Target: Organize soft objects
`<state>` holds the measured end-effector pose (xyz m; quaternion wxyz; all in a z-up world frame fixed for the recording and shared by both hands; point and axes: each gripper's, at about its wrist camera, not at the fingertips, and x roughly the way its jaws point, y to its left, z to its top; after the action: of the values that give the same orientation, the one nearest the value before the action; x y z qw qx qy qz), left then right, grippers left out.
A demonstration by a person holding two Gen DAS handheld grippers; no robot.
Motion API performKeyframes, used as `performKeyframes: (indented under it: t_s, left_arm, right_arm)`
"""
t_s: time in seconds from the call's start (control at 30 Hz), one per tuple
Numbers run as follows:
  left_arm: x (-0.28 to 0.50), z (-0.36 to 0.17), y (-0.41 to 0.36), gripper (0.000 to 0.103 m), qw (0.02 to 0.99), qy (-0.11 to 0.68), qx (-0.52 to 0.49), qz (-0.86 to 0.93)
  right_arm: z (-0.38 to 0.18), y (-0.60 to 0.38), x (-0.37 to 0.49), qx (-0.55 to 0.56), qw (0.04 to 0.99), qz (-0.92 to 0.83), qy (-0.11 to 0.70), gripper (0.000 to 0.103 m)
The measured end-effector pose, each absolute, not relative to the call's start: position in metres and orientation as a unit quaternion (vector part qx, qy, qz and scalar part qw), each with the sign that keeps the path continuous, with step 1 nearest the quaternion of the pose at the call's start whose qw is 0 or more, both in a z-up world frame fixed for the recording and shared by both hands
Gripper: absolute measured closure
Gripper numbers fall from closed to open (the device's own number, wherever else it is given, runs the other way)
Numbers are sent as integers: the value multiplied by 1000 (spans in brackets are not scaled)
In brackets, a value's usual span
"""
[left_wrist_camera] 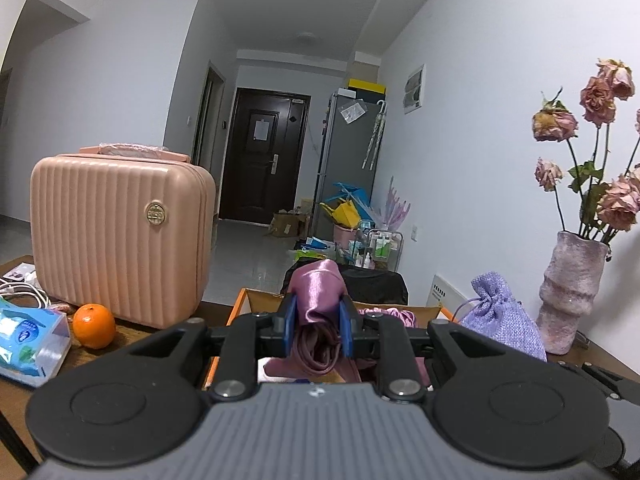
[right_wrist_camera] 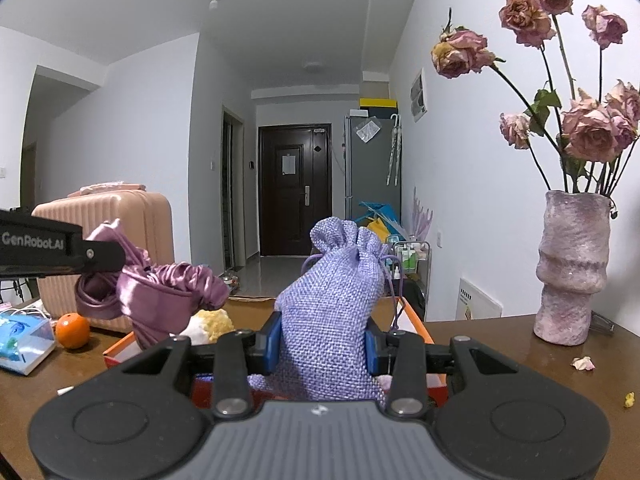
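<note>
My left gripper [left_wrist_camera: 318, 326] is shut on a shiny purple satin pouch [left_wrist_camera: 320, 296] and holds it above an open orange box [left_wrist_camera: 236, 312]. From the right wrist view the same satin pouch [right_wrist_camera: 168, 292] hangs from the left gripper [right_wrist_camera: 116, 258] over the box [right_wrist_camera: 120, 350]. My right gripper [right_wrist_camera: 322, 346] is shut on a lavender woven drawstring bag [right_wrist_camera: 332, 304], held upright over the box's right part. That bag also shows in the left wrist view [left_wrist_camera: 500, 316]. A yellow and white plush item [right_wrist_camera: 210, 322] lies in the box.
A pink ribbed case [left_wrist_camera: 120, 232] stands at the left of the brown table [right_wrist_camera: 500, 344], with an orange [left_wrist_camera: 94, 326] and a tissue pack [left_wrist_camera: 28, 344] before it. A pink vase of dried roses [right_wrist_camera: 572, 268] stands at the right. Petal scraps [right_wrist_camera: 582, 362] lie near it.
</note>
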<state>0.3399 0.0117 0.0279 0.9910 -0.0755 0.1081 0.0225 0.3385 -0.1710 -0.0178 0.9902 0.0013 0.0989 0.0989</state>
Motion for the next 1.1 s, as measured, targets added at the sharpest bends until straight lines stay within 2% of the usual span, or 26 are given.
performKeyframes:
  t_s: [1.1]
  left_arm:
    - [448, 5, 10, 81, 989, 135, -60, 27]
  right_arm:
    - [-32, -153, 431, -23, 988, 100, 111, 65]
